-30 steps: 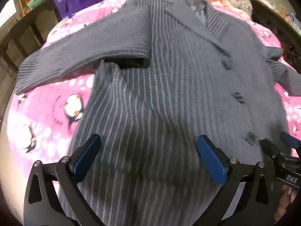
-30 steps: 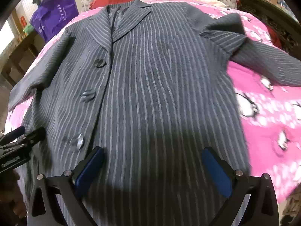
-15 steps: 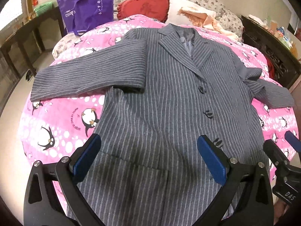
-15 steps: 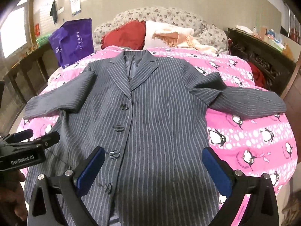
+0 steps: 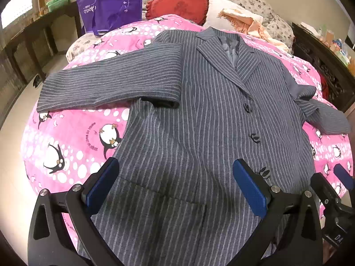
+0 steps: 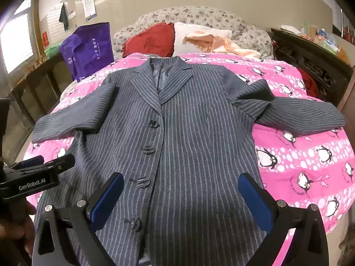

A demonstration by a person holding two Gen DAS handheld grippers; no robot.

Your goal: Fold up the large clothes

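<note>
"GenRobot.AI" in white on the black body of the left gripper [image 6: 36,182], seen from the right wrist view. Purple tote bag [image 5: 109,4] has "GANSO" in white plus vertical characters too small to read; pink penguin blanket [image 5: 73,133] has curved print next to a penguin, illegible. Eye-chart poster [image 6: 89,2] on wall, rows not resolvable; partial "DA" on the right gripper [image 5: 332,201] body.

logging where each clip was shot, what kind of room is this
Most likely a home bedroom: the striped jacket lies on a bed with a pink penguin quilt, a red cushion rests against the padded headboard, and dark wooden furniture stands alongside.
</note>
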